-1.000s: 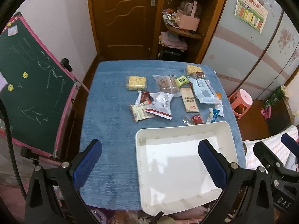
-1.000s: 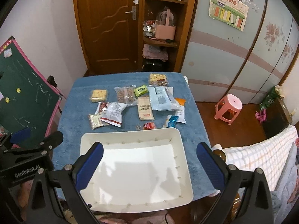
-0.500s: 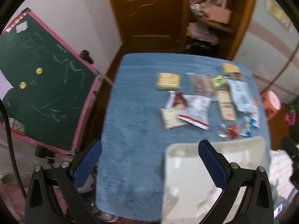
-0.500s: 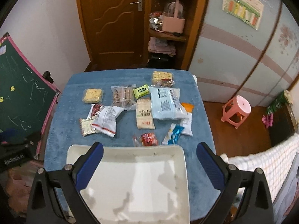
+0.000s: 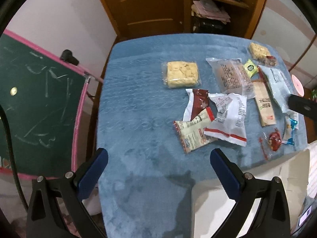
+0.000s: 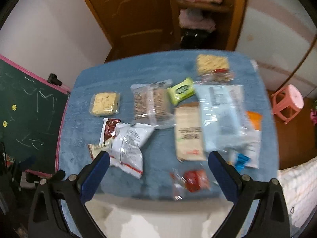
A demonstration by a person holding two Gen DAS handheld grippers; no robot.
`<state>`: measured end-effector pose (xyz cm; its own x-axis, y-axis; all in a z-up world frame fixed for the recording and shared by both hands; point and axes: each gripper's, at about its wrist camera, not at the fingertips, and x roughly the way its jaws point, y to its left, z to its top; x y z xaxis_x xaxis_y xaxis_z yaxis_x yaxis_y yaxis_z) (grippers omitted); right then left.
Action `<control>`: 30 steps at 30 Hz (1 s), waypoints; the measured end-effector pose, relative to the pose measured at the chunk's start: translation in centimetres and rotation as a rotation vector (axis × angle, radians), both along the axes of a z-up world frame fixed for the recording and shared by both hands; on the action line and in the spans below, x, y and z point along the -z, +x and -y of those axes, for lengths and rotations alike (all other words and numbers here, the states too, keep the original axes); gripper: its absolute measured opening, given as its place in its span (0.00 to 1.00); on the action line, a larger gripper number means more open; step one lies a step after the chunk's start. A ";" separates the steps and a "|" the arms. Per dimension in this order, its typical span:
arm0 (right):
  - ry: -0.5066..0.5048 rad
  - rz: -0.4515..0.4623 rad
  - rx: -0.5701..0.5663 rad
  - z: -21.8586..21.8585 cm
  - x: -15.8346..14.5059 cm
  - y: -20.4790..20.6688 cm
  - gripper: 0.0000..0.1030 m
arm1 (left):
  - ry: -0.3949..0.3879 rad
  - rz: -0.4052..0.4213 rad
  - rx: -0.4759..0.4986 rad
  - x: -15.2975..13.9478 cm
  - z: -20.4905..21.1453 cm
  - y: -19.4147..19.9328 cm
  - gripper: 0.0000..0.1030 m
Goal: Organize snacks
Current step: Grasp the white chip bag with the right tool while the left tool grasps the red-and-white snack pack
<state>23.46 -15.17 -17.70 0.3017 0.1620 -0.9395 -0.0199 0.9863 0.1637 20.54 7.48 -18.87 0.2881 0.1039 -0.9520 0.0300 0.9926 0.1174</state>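
Observation:
Several snack packets lie on a blue-covered table (image 5: 138, 119): a yellow cracker pack (image 5: 182, 74), a white pouch with a red stripe (image 5: 229, 121), a beige packet (image 5: 193, 134), a tan bar (image 5: 264, 104) and a red candy (image 5: 274, 139). The white tray (image 5: 257, 198) sits at the near edge. My left gripper (image 5: 158, 170) is open and empty above the table's near left. My right gripper (image 6: 158, 170) is open and empty, just above the tray's far rim (image 6: 158, 204), near the red candy (image 6: 196, 180) and the white pouch (image 6: 128, 148).
A green chalkboard with a pink frame (image 5: 35, 107) stands left of the table. A wooden door (image 5: 150, 4) and shelf (image 5: 218, 6) are behind it. A pink stool (image 6: 287, 101) stands on the floor to the right. A green packet (image 6: 180, 90) and pale blue bag (image 6: 221, 117) lie far right.
Both grippers have moved forward and lower toward the snacks. The left one has swung left, so the tray now sits at its lower right. Both stay open.

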 end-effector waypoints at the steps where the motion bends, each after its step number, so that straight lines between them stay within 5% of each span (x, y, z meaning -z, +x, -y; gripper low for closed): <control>1: -0.005 -0.012 -0.005 -0.4 1.0 0.7 0.97 | -0.001 -0.013 0.004 0.7 0.1 0.5 0.99; 6: -0.002 -0.120 -0.024 -3.1 6.8 3.9 0.97 | 0.029 -0.026 0.025 3.8 0.5 2.9 0.99; 15: 0.134 -0.244 -0.025 -4.9 11.0 4.8 0.93 | -0.044 -0.146 -0.024 9.3 0.4 5.3 0.99; 18: 0.251 -0.284 -0.070 -5.2 12.1 4.6 0.56 | -0.062 -0.153 -0.026 9.8 0.7 5.6 0.99; 20: 0.227 -0.278 -0.068 -5.0 11.9 4.3 0.49 | -0.073 -0.159 -0.023 10.1 0.9 5.7 0.99; 24: 0.135 -0.196 -0.072 -3.8 10.0 3.7 0.49 | -0.113 -0.185 -0.013 11.0 1.4 6.1 0.99; 30: 0.128 -0.154 -0.058 -2.0 8.4 2.6 0.48 | -0.187 -0.266 -0.065 13.8 1.4 7.2 0.99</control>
<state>26.10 -13.18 -26.14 0.1431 0.2962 -0.9444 -0.0415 0.9551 0.2933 27.73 6.12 -32.65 0.0254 -0.0698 -0.9972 -0.0295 0.9971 -0.0705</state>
